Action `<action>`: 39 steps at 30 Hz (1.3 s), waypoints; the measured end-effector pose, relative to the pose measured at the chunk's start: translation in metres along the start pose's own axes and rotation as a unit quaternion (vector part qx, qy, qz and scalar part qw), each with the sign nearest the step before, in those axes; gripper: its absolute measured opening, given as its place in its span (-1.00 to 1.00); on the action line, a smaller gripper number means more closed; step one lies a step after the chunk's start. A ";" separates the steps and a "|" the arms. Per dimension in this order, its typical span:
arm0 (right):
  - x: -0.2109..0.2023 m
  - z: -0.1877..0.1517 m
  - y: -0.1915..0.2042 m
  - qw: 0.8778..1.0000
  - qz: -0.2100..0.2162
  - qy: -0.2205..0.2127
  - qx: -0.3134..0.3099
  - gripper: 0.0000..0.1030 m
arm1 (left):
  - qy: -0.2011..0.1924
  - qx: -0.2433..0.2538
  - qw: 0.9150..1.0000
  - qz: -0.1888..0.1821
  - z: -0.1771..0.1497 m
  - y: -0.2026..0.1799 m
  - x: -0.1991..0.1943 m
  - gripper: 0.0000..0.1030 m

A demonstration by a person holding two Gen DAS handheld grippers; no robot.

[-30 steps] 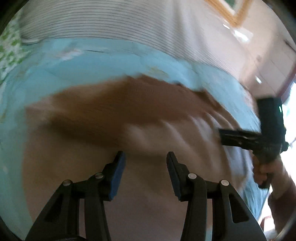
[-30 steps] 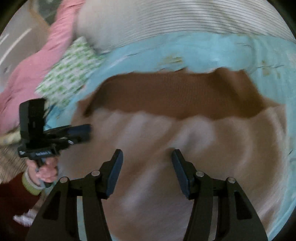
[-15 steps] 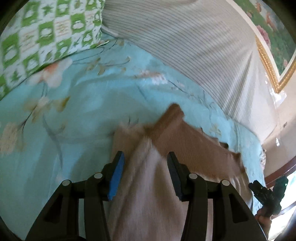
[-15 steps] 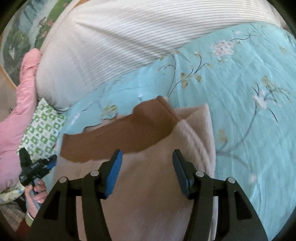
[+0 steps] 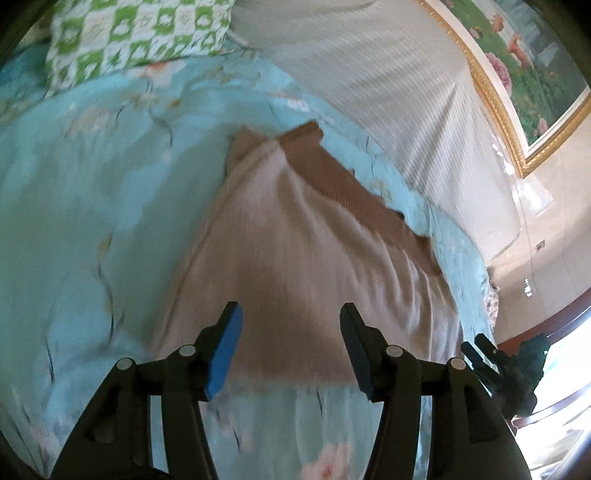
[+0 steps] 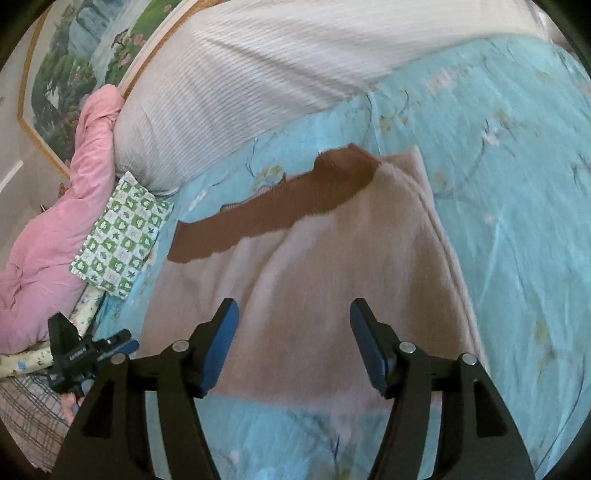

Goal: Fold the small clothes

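Two grippers, both with jaws spread wide and nothing between the blue pads. One garment point(image 5: 295, 266): pale beige knit with a brown ribbed band point(image 5: 354, 188) along its far end, lying flat on the turquoise floral bedspread point(image 5: 74, 206). Long axis runs from near hem away toward the striped white bolster point(image 5: 388, 85); brown band points at the bolster, plain hem faces the cameras. Left gripper point(image 5: 290, 345) hovers over the near hem, toward the garment's left side. Right gripper point(image 6: 293, 339) hovers over the near hem toward its right side; whether either touches the cloth I cannot tell. Right gripper also shows at the right edge of the left view point(image 5: 502, 369), left gripper at the lower left of the right view point(image 6: 85, 354). Garment's left edge is a straight line, with open bedspread beyond it up to a green-and-white checked pillow point(image 5: 136, 33). Right edge point(image 6: 439, 236) likewise straight, with broad bare bedspread beyond. A strip of bedspread shows between the brown band and the bolster. Pink quilt point(image 6: 55, 229) bunched at far left in the right view, beside the checked pillow. Framed painting point(image 5: 517, 66) on the wall behind.
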State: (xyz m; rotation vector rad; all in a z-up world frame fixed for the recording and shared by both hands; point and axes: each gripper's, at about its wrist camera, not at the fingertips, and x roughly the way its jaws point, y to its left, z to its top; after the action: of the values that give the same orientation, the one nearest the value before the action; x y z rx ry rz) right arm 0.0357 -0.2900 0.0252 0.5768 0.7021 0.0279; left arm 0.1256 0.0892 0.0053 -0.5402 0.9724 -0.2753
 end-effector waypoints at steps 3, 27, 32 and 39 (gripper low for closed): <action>-0.005 -0.015 0.000 1.000 0.002 0.004 0.004 0.25 | 0.013 -0.008 1.000 -0.006 -0.016 0.004 -0.001 0.08; -0.018 -0.065 0.006 1.000 0.021 0.017 0.016 0.25 | 0.024 -0.156 0.982 -0.104 -0.053 0.025 0.024 0.46; -0.016 -0.063 0.010 1.000 0.024 0.017 0.011 0.25 | 0.004 -0.205 0.972 -0.118 -0.033 0.035 0.039 0.57; -0.012 -0.060 0.009 0.999 0.027 0.018 0.012 0.25 | -0.051 -0.187 0.978 -0.073 -0.001 0.034 0.049 0.03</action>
State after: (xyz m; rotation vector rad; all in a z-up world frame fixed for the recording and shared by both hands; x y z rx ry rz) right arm -0.0087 -0.2553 0.0002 0.6187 0.7229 0.0797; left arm 0.1511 0.0947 -0.0482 -0.9636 0.8889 -0.1941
